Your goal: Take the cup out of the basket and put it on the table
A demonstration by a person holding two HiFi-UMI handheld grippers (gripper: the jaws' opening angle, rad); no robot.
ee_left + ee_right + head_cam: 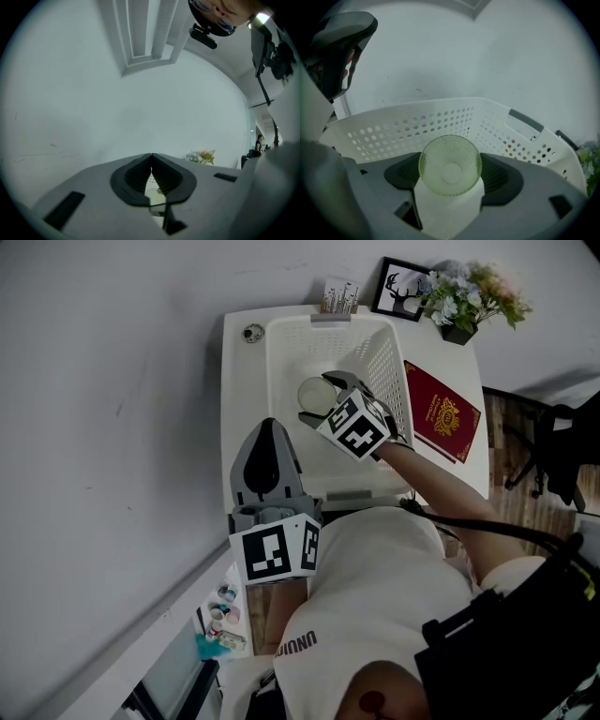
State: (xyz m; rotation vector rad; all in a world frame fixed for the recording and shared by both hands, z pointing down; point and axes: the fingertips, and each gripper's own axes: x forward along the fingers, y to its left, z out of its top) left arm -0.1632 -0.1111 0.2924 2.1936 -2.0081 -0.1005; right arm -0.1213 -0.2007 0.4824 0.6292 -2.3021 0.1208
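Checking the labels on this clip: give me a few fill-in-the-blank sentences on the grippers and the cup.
1. The right gripper has the green glass ____ between its jaws.
2. The cup is inside the white ____.
3. The left gripper has its jaws ____, with nothing between them.
4. On the table, beside the basket, lies a red ____.

Missing words: cup; basket; shut; book

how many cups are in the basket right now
1. The green glass cup sits between the right gripper's jaws, inside the white basket. No other cup shows, though the gripper hides part of the basket floor.
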